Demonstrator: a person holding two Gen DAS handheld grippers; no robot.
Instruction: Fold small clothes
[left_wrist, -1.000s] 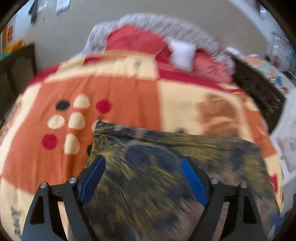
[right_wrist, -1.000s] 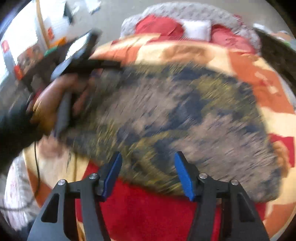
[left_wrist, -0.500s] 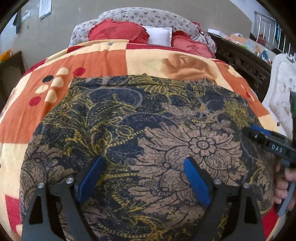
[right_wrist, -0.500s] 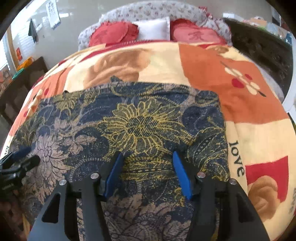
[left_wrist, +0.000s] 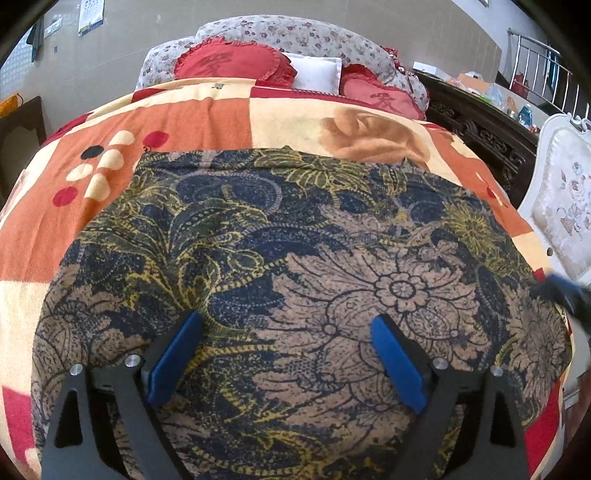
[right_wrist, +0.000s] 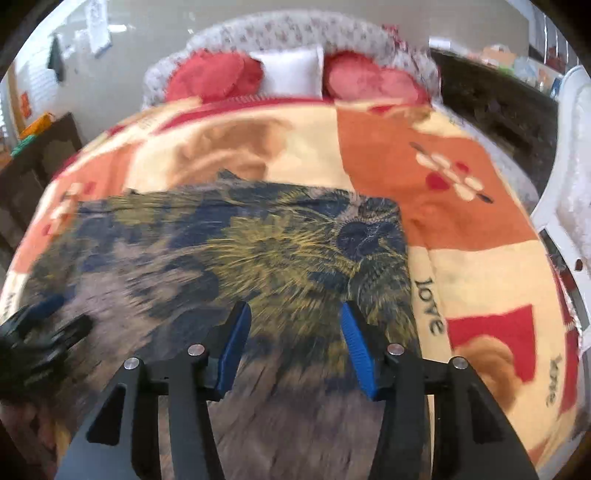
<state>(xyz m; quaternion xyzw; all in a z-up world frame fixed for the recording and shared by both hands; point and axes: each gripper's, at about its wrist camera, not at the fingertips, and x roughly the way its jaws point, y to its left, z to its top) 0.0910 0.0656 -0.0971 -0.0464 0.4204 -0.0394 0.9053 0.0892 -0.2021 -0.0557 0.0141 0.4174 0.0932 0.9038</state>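
Observation:
A dark blue, yellow and brown floral cloth (left_wrist: 280, 258) lies spread flat on the bed; it also shows, blurred, in the right wrist view (right_wrist: 221, 251). My left gripper (left_wrist: 286, 325) is open and empty, just above the cloth's near middle. My right gripper (right_wrist: 295, 314) is open and empty over the cloth's near right part. The right gripper shows blurred at the right edge of the left wrist view (left_wrist: 565, 291). The left gripper shows at the left edge of the right wrist view (right_wrist: 40, 332).
The bed carries an orange, cream and red patchwork blanket (left_wrist: 184, 122). Red cushions (left_wrist: 229, 62) and a white pillow (left_wrist: 317, 74) lie at the head. A dark carved wooden frame (left_wrist: 480, 125) and a white chair (left_wrist: 561, 206) stand at the right.
Both grippers swung from blurred side views to face the head of the bed. The cloth now lies spread flat. The right wrist view is still moving and blurred.

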